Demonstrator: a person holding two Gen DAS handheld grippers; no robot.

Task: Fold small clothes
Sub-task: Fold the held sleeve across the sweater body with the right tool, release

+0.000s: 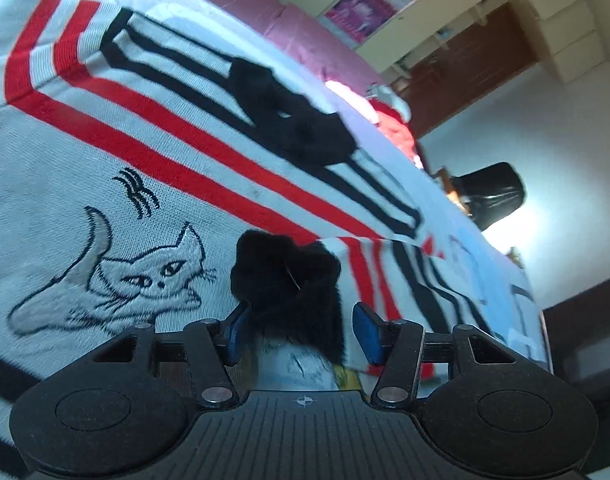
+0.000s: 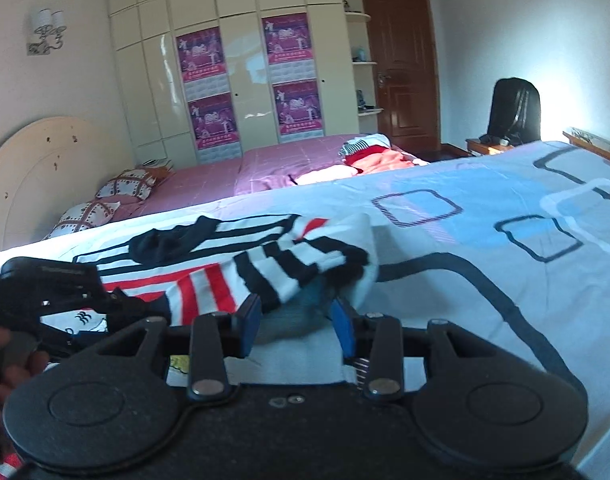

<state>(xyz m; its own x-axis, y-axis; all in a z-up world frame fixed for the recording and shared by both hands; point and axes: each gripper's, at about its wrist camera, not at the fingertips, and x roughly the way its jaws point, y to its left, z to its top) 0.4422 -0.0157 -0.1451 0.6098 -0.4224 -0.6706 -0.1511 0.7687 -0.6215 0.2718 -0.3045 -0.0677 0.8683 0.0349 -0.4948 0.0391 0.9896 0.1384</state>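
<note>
A white knit sweater [image 1: 105, 200] with red and black stripes and an embroidered cat [image 1: 117, 280] lies spread on the bed. Black fuzzy trim [image 1: 289, 120] runs down its front. My left gripper [image 1: 301, 312] sits low over the sweater with a black fuzzy tuft [image 1: 285, 276] between its blue pads; a small gap shows at the right pad. In the right wrist view a striped sleeve [image 2: 289, 268] lies folded over the sweater's body. My right gripper [image 2: 295, 308] stands open just below the sleeve's edge, over white cloth. The left gripper [image 2: 45, 292] shows at far left, held by a hand [image 2: 13, 364].
The sweater rests on a pale blue sheet [image 2: 485, 208] with dark rounded squares. Beyond it stands a pink bed [image 2: 233, 172] with pillows and a pile of clothes [image 2: 381, 156]. A wardrobe with posters, a brown door [image 2: 401, 68] and a black chair [image 2: 515, 108] line the far wall.
</note>
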